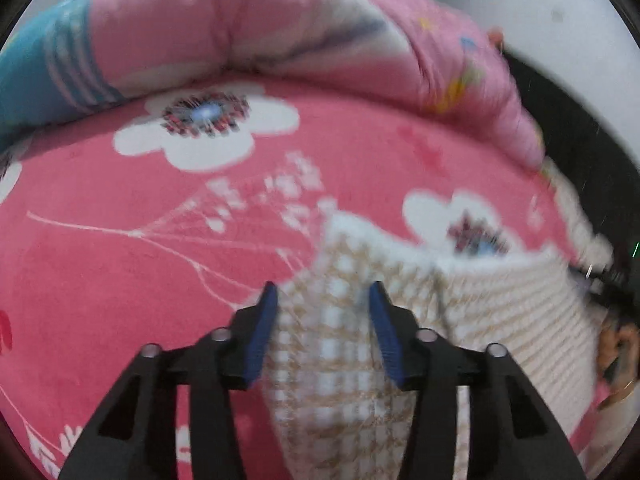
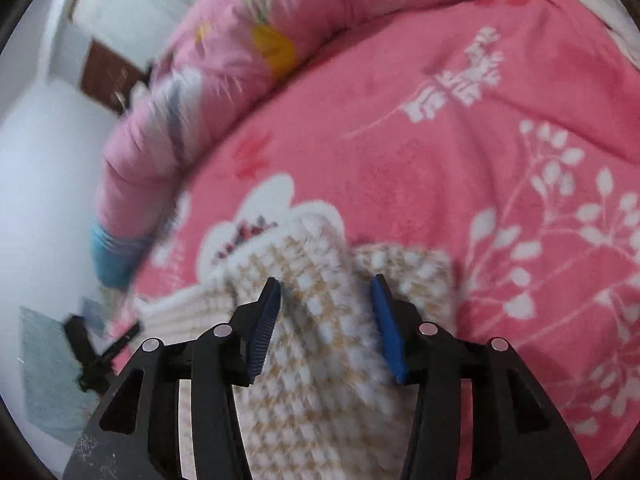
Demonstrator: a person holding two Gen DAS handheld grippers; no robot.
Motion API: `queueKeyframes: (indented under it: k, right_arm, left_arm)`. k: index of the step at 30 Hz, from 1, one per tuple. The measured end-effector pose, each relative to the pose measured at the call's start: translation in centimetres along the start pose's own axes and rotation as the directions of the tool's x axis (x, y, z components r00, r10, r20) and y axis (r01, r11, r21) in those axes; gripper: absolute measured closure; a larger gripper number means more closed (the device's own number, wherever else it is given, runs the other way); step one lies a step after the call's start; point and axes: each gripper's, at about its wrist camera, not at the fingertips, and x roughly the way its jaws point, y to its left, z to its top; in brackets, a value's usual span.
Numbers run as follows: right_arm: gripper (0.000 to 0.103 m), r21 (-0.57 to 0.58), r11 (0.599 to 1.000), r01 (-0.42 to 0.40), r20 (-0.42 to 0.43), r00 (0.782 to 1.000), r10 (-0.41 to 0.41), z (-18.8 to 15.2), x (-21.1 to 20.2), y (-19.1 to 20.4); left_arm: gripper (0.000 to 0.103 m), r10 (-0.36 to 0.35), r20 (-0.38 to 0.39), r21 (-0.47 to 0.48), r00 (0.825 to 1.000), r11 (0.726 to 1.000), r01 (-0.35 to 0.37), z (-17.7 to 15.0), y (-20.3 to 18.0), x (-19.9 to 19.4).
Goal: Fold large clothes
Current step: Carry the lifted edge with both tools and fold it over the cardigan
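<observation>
A: Start at the left. What does the left gripper have?

B: Nothing pinched. Its jaws stand partly open, and a cream-and-tan checked knit garment runs between the blue pads without either pad pressing on it. The fabric lies loose in the gap.

A: And where is the garment?

B: On a bed, over a pink bedspread with white flowers. In the left wrist view a checked part comes up under the jaws, and a ribbed cream part spreads to the right of it. Beyond, a rolled pink quilt lies along the far side of the bed.

A: The right side?

B: Much the same. The right gripper is also about half open, with the checked knit between its pads and not clamped. In that view the knit shows layered, one checked piece lying over another, with a ribbed edge to the left.

A: So how far along is the folding?

B: I judge one fold is just laid down: both jaws are off the cloth, and the knit looks doubled over. The pictures are blurred, so I cannot tell how tidy the edges are. The whole garment is not in view, so further folds likely remain before it is a compact bundle.
</observation>
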Motion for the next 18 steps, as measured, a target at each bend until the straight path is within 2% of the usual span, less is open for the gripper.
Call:
queueKeyframes:
  k: [1, 2, 4, 6, 8, 9, 10, 11, 13, 14, 15, 16, 17, 18]
  right_arm:
    - [0.042, -0.013, 0.999, 0.042, 0.051, 0.998, -0.041, 0.1, -1.4, 0.3]
    - [0.042, -0.036, 0.996, 0.086, 0.117, 0.99, -0.081, 0.0, -3.0, 1.1]
    - [0.042, -0.075, 0.995, 0.068, 0.155, 0.986, -0.056, 0.0, -3.7, 3.1]
    - [0.043, -0.137, 0.99, 0.019, 0.099, 0.995, -0.006, 0.1, -1.4, 5.4]
    - [0.044, -0.172, 0.984, -0.04, 0.013, 0.999, 0.043, 0.0, 1.6, 7.2]
    - [0.045, -0.148, 0.985, -0.092, -0.04, 0.995, 0.087, 0.0, 3.5, 7.3]
    - [0.047, -0.075, 0.988, -0.134, -0.085, 0.988, 0.128, 0.4, 5.4, 6.5]
    - [0.048, -0.012, 0.989, -0.145, -0.095, 0.985, 0.144, 0.9, 6.1, 5.5]
    - [0.074, 0.145, 0.981, -0.129, -0.066, 0.988, 0.139, 2.3, 6.1, 1.9]
    - [0.074, 0.173, 0.981, -0.092, -0.039, 0.994, 0.1, 2.7, 5.3, 1.0]
    - [0.068, 0.189, 0.981, -0.046, 0.003, 0.999, 0.046, 3.0, 3.9, 0.2]
    - [0.052, 0.182, 0.983, 0.024, 0.054, 0.998, -0.034, 3.2, 1.7, -0.4]
    - [0.048, 0.157, 0.986, 0.051, 0.087, 0.994, -0.066, 3.2, 0.4, -0.2]
    - [0.048, 0.123, 0.99, 0.067, 0.11, 0.991, -0.08, 3.1, -0.9, 0.3]
  left_arm:
    - [0.053, -0.039, 0.029, -0.023, 0.999, 0.999, 0.04, 0.3, 0.4, -1.0]
    - [0.053, -0.07, 0.066, -0.042, 0.995, 0.996, 0.073, 0.5, 0.6, -2.2]
    - [0.053, -0.084, 0.122, -0.031, 0.989, 0.996, 0.088, 1.4, 0.1, -3.4]
    - [0.053, -0.118, 0.094, 0.028, 0.989, 0.993, 0.116, 2.3, -2.3, -2.4]
    - [0.053, -0.156, 0.01, 0.055, 0.988, 0.986, 0.155, 2.5, -4.2, -0.1]
    - [0.053, -0.158, -0.049, 0.047, 0.986, 0.986, 0.16, 2.3, -4.9, 2.0]
    - [0.053, -0.128, -0.07, 0.022, 0.989, 0.991, 0.129, 2.1, -5.1, 3.6]
    - [0.053, -0.095, -0.072, -0.008, 0.993, 0.995, 0.095, 2.0, -4.4, 4.7]
    - [0.053, -0.038, -0.052, -0.125, 0.998, 0.992, 0.031, 2.3, -1.7, 5.9]
    - [0.053, -0.022, -0.045, -0.186, 0.999, 0.982, 0.013, 2.4, -0.5, 5.7]
    - [0.053, -0.02, -0.021, -0.274, 1.0, 0.962, 0.013, 2.6, 1.2, 5.0]
    - [0.053, -0.039, 0.009, -0.302, 0.999, 0.953, 0.04, 2.7, 2.0, 4.2]
    - [0.053, -0.042, 0.039, -0.3, 0.998, 0.953, 0.052, 2.8, 2.3, 3.2]
    - [0.053, -0.007, 0.075, -0.254, 0.997, 0.967, 0.026, 2.9, 1.9, 1.5]
